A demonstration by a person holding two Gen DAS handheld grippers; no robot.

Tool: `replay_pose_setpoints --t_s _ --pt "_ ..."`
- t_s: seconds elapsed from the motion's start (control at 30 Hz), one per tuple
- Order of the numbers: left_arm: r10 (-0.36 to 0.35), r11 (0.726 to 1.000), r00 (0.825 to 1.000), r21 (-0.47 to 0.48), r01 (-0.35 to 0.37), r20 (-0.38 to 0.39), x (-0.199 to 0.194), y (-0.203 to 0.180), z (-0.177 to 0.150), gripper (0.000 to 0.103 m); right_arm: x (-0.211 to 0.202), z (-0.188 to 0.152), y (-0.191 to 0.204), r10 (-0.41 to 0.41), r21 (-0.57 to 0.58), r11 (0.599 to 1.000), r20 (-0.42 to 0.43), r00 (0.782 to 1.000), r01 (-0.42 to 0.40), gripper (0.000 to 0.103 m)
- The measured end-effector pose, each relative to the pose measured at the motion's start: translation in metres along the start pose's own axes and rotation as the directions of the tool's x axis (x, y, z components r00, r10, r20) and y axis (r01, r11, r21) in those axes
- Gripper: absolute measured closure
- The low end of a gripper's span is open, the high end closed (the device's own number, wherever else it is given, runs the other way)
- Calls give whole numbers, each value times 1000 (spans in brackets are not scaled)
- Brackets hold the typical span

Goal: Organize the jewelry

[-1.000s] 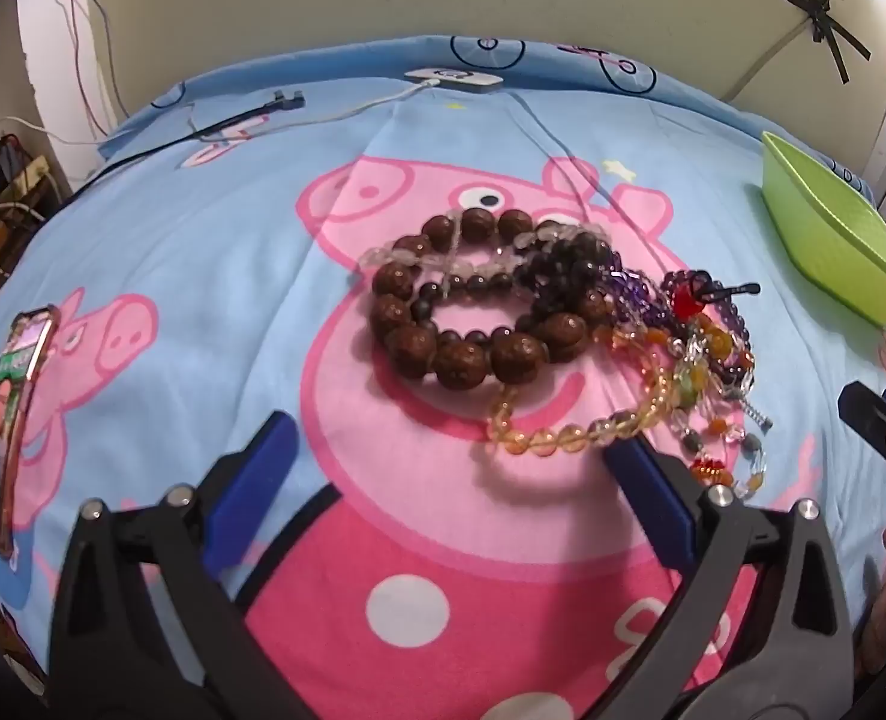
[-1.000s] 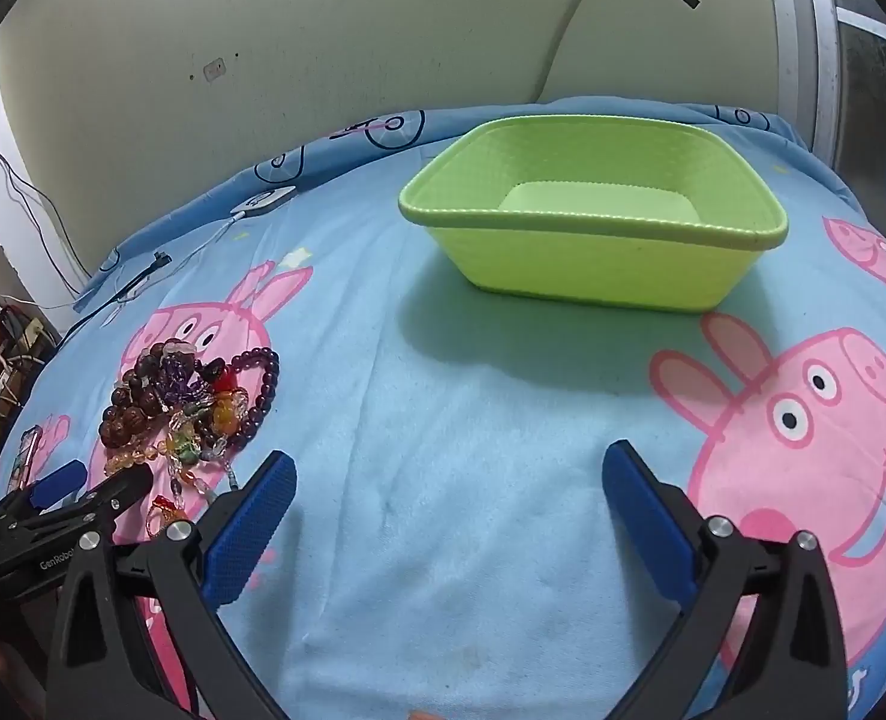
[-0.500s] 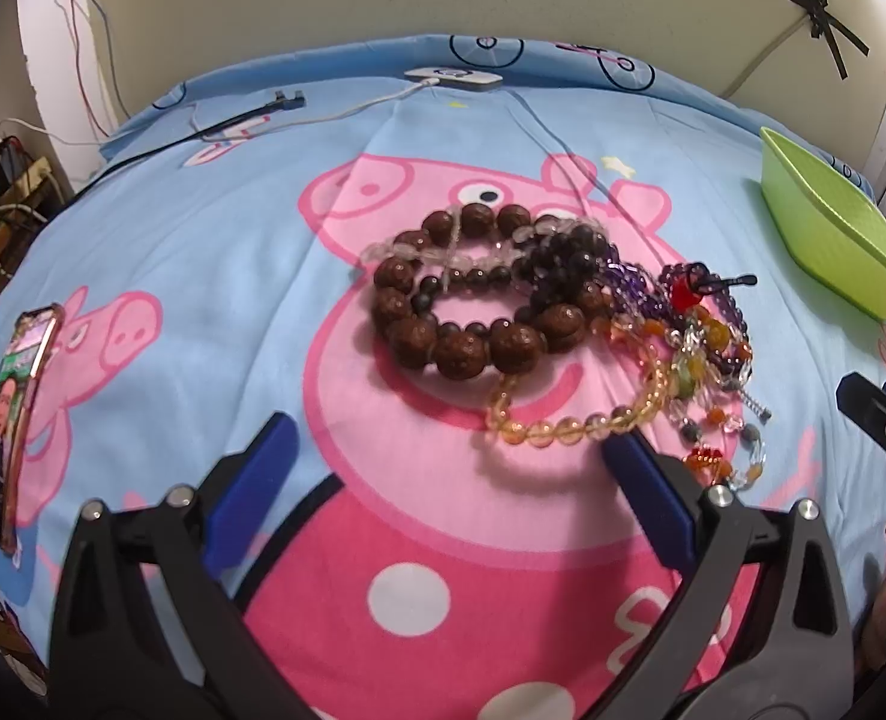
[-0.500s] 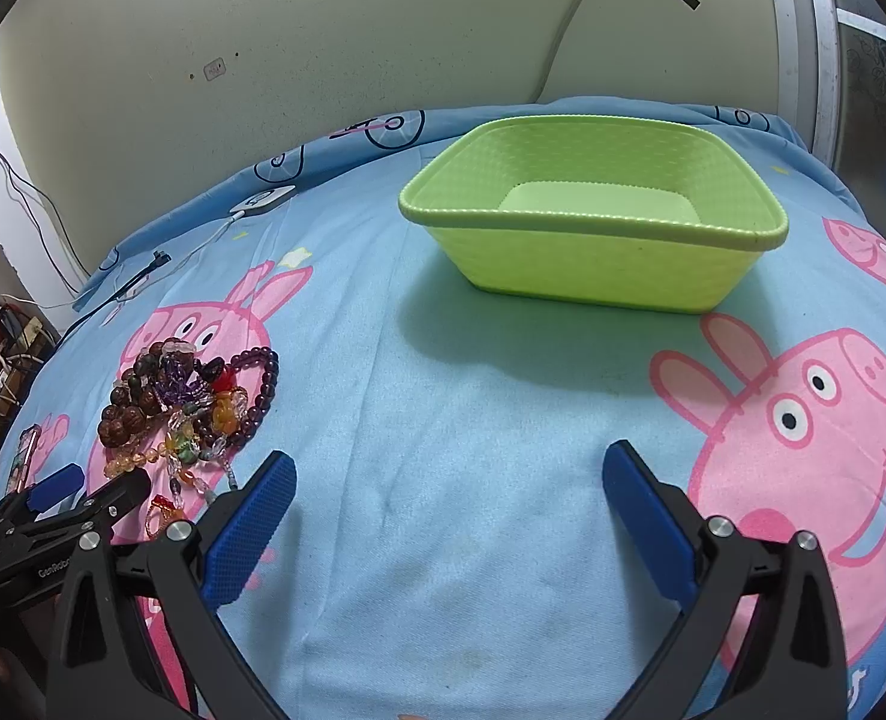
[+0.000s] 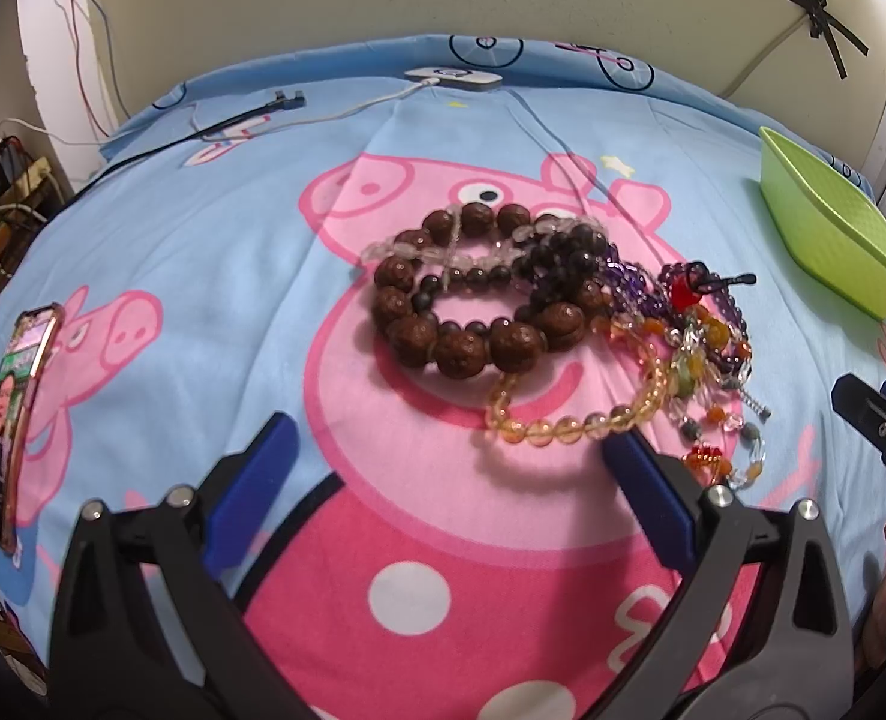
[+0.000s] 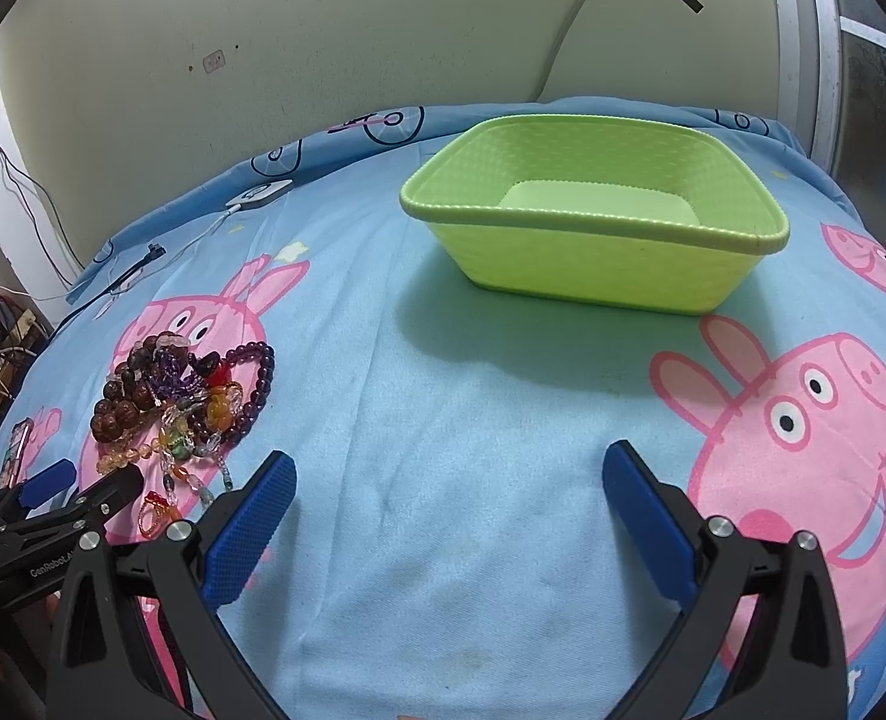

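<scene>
Left gripper [image 5: 443, 468]: blue-padded fingers spread wide, nothing between them, hovering just short of the tangled pile of bead bracelets [image 5: 556, 324].
Right gripper [image 6: 448, 492]: fingers spread apart, holding nothing, over bare blue cartoon-pig bedsheet [image 6: 443, 408].
Bracelets: heaped on the pink pig print; big brown wooden beads [image 5: 460, 324] at the pile's left, amber glass string [image 5: 562, 420] nearest the left gripper, purple strand [image 6: 257, 384] on the basket side; the pile runs left to right.
Basket: light-green rectangular plastic basket [image 6: 592, 258] well apart from the pile, long side facing the right gripper.
Open room: bare sheet between pile and basket.
Edges: pink-cased phone [image 5: 11, 414] at the sheet's left edge; white charger and cable [image 5: 448, 78] by the wall.
</scene>
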State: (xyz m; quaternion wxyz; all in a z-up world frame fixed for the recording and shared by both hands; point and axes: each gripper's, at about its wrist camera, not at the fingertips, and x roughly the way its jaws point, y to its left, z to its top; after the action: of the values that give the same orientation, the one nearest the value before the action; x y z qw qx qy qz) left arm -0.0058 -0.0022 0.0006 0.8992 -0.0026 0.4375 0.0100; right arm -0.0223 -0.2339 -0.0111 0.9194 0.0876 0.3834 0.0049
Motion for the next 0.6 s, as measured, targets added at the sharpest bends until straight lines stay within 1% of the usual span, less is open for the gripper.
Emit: replay_pose_setpoints --t_s 0.3,0.37,0.47,0.53,0.6 --pt "2 1000 1000 0 -2 -1 0 0 0 5 1 0 3 -27 -17 999 -9 1000 27 17" --pt "20 1000 1000 -4 -20 2 -1 1 1 5 2 0 4 -37 -24 999 -13 999 36 17" --pt "83 996 996 -26 -83 31 -8 7 0 5 3 0 7 -49 -34 998 -17 999 49 17" --pt "85 995 996 -64 -83 29 -11 15 -1 5 3 0 8 -56 -38 998 -19 998 56 17" --pt "88 993 996 -81 -87 13 -12 21 -2 5 4 0 9 -63 -42 997 -21 998 62 17"
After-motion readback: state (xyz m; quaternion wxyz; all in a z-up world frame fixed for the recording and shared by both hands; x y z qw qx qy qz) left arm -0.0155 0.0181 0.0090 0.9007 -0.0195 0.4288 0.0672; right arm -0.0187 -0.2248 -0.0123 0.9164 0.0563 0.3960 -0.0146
